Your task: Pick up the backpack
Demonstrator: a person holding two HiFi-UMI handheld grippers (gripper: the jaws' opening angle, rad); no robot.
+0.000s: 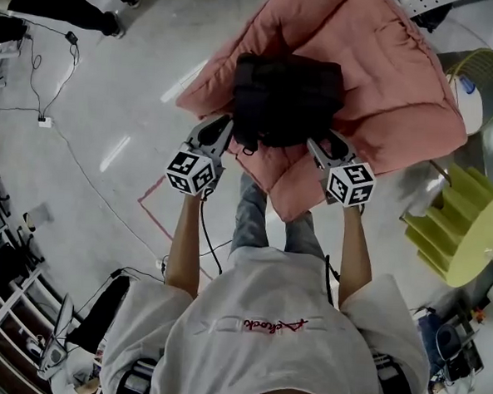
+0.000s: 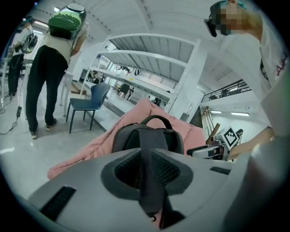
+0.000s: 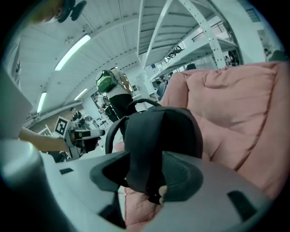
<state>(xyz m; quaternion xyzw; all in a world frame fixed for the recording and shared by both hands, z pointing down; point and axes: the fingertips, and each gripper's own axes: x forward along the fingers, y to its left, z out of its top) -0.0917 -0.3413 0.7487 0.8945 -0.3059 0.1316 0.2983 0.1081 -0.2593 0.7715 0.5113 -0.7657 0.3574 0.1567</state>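
A black backpack (image 1: 286,99) rests on a big pink padded cushion (image 1: 386,101) on the floor in front of me. My left gripper (image 1: 225,131) is at the backpack's near left corner and my right gripper (image 1: 316,146) at its near right corner. In the left gripper view the jaws (image 2: 147,176) are shut on a dark shoulder strap (image 2: 146,163) that runs up to the backpack (image 2: 147,136). In the right gripper view a wide strap (image 3: 142,149) lies between the jaws (image 3: 147,174), which stand apart with a dark gap beside the strap.
A yellow ribbed object (image 1: 461,230) and a yellow wire basket (image 1: 479,73) stand to the right of the cushion. Cables (image 1: 67,139) and a red tape outline (image 1: 159,203) lie on the floor at the left. A person (image 2: 50,68) and a blue chair (image 2: 90,102) stand farther off.
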